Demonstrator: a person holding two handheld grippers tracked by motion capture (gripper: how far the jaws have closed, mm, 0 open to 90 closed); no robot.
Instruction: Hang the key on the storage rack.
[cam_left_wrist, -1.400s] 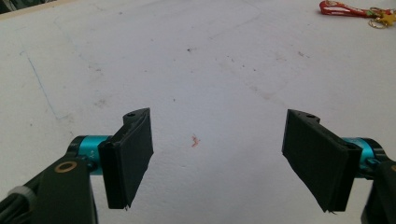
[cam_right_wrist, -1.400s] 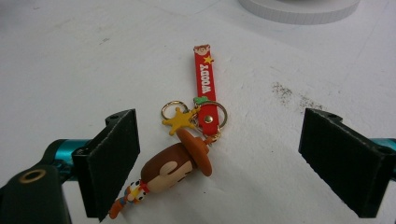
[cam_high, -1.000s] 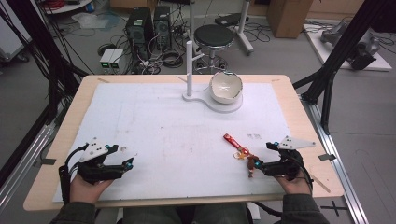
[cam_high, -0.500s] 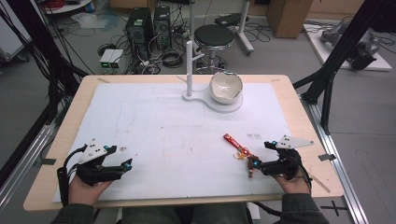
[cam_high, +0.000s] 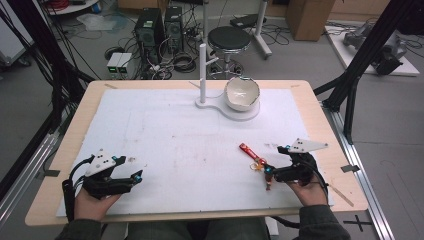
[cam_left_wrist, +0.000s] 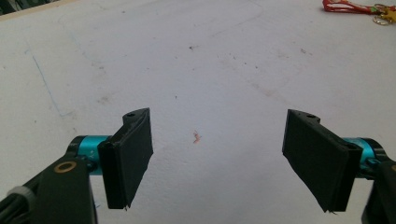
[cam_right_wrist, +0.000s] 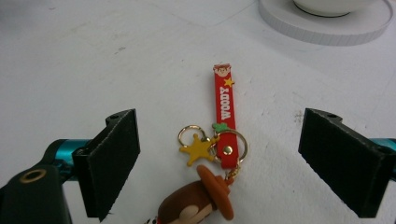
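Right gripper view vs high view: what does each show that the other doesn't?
Right gripper view alone: WOODY lettering on the red strap, a gold star charm, the brown-hatted figure. High view alone: the left gripper, the post on the stand, stool, computers. Both: the keychain before the open right gripper, bowl, stand base.

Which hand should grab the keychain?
Right. The right gripper is open with the keychain lying between its jaws, while the left gripper is far across the table.
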